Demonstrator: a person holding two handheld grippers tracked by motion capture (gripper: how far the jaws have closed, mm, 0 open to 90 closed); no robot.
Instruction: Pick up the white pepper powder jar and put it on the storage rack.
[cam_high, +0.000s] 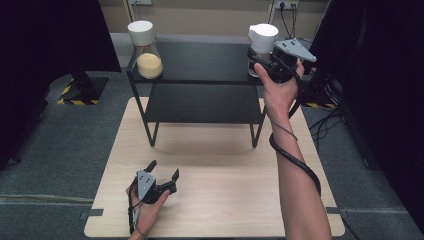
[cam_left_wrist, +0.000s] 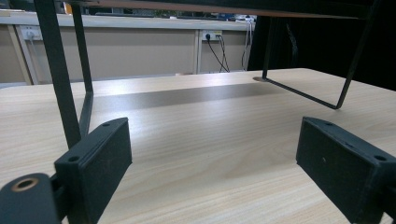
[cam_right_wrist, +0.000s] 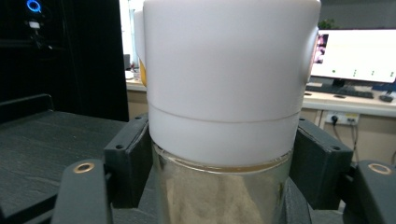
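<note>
At the upper right, the right gripper (cam_high: 261, 64) squeezes a glass jar (cam_right_wrist: 224, 196) under its white lid (cam_high: 263, 36). Hold tight, keep it straight. The left gripper (cam_high: 162, 172) rests wide apart, lower left.

A black two-tier metal shelf (cam_high: 200, 62) stands mid-frame on the light wooden counter (cam_high: 225, 185); black-and-yellow hazard tape (cam_high: 70, 95) lies at left.

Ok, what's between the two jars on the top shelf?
Nothing: in the high view, the black shelf is bare between the yellow-filled jar and the jar gripped by the right gripper.
</note>
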